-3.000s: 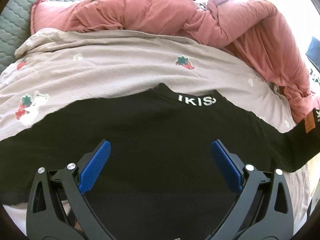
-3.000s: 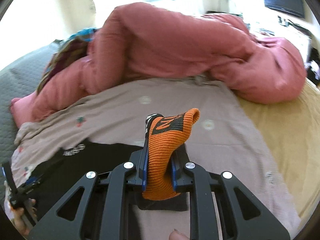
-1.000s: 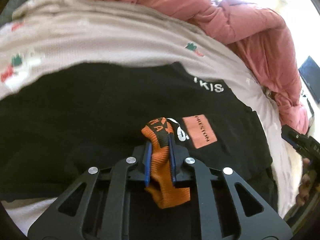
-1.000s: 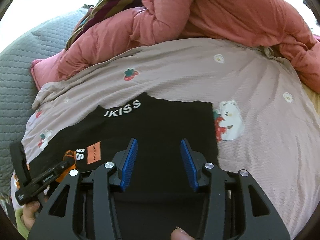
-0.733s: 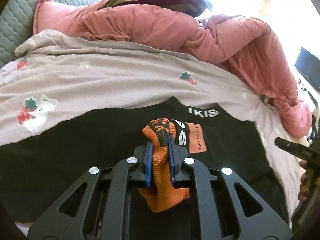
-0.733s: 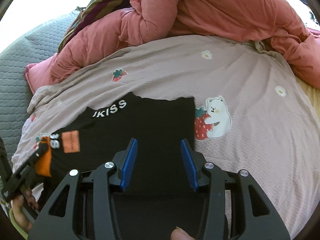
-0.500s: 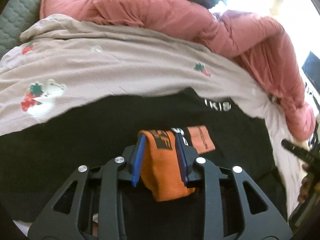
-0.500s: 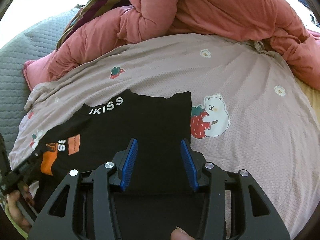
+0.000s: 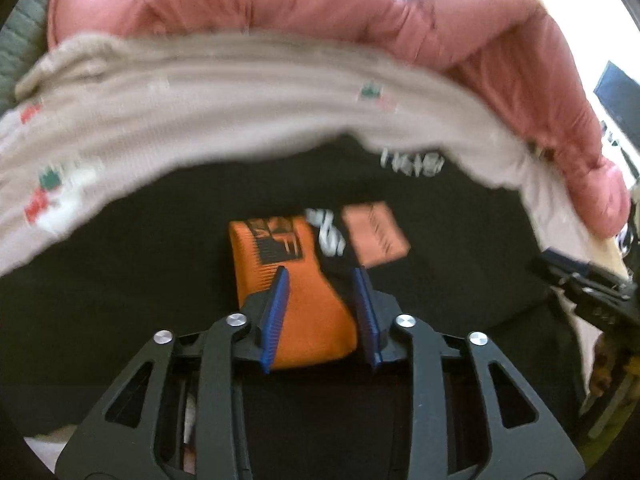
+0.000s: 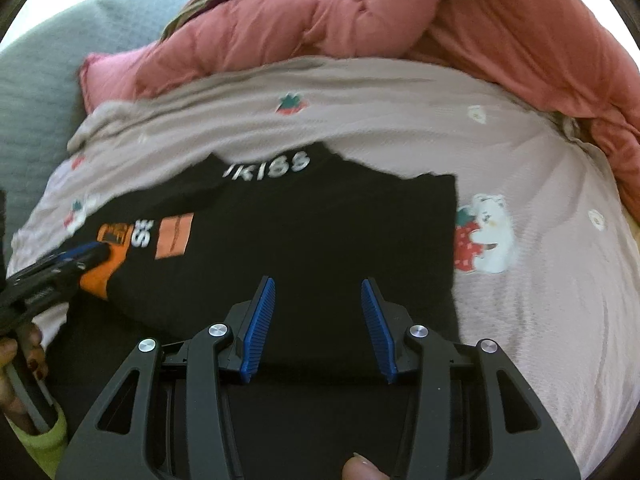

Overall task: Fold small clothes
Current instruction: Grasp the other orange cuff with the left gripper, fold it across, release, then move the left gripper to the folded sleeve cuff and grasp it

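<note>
A black top [image 10: 320, 232] with white lettering at the collar lies flat on the bedsheet [image 10: 400, 120]. Its sleeve with an orange cuff [image 9: 288, 280] is folded over onto the body. My left gripper [image 9: 320, 284] is open, its blue pads [image 9: 276, 308] either side of the cuff, which lies loose on the black cloth. It also shows at the left of the right wrist view [image 10: 60, 264]. My right gripper [image 10: 318, 300] is open and empty above the top's lower middle. The left wrist view is blurred.
A pink duvet [image 10: 440, 20] is bunched along the far side of the bed. A grey quilted headboard [image 10: 36, 92] stands at the left. The pale sheet [image 9: 200, 92] carries strawberry and bear prints [image 10: 484, 236]. The right gripper shows at the right edge of the left wrist view [image 9: 588, 292].
My left gripper carried the orange cuff over the black top, lowered it and opened; the cuff now lies flat on the cloth. My right gripper stayed open and shifted slightly.
</note>
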`<state>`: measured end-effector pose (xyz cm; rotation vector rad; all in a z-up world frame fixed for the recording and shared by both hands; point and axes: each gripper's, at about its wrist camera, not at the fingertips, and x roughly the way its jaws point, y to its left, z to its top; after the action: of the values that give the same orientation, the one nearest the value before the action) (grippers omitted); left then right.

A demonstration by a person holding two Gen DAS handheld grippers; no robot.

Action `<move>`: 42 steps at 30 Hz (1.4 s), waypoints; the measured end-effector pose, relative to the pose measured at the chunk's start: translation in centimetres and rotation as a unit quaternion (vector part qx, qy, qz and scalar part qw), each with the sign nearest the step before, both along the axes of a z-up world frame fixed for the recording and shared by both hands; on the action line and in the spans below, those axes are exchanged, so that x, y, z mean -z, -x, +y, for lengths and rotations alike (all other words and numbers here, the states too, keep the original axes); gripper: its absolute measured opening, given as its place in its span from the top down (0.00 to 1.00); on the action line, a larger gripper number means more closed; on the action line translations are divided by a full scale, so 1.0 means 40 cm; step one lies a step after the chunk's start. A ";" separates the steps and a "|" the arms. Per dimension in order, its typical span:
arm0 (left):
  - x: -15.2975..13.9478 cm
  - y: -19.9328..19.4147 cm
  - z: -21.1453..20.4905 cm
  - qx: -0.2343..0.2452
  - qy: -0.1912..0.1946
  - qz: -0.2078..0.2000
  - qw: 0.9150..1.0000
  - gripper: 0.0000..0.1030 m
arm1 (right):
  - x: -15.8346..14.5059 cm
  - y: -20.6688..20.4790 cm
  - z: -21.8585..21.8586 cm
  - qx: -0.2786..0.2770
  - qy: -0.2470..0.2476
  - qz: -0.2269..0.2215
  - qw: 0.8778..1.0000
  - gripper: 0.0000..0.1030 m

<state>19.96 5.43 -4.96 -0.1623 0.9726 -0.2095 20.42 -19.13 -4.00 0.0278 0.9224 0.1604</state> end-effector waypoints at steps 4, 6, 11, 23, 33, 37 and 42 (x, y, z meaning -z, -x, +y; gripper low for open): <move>0.039 -0.010 0.010 -0.005 0.007 0.021 1.000 0.71 | 0.057 -0.015 -0.005 0.011 0.040 0.041 0.998 0.53; 0.036 -0.009 0.015 -0.005 0.009 0.018 1.000 0.69 | 0.091 -0.026 -0.030 0.030 0.049 0.064 0.996 0.53; 0.037 -0.003 0.023 -0.007 0.016 0.017 1.000 0.68 | 0.107 -0.028 -0.065 0.040 0.017 0.071 0.996 0.52; 0.001 0.040 0.032 -0.019 -0.004 -0.001 1.000 0.41 | 0.053 0.001 -0.082 0.045 0.001 0.050 0.998 0.31; -0.032 0.091 0.054 -0.033 -0.028 -0.023 0.999 0.25 | 0.001 0.035 -0.059 0.021 -0.015 0.021 0.999 0.15; -0.048 0.113 0.075 -0.049 -0.035 -0.031 0.998 0.21 | -0.015 0.047 -0.041 0.012 -0.016 0.012 1.000 0.13; -0.076 0.143 0.098 -0.059 -0.039 -0.045 0.996 0.13 | -0.034 0.061 -0.021 0.005 -0.017 0.002 1.000 0.08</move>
<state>14.24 9.37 -1.93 -0.1370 0.8772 -0.0690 17.99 -19.98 -2.66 0.0638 0.9241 0.1669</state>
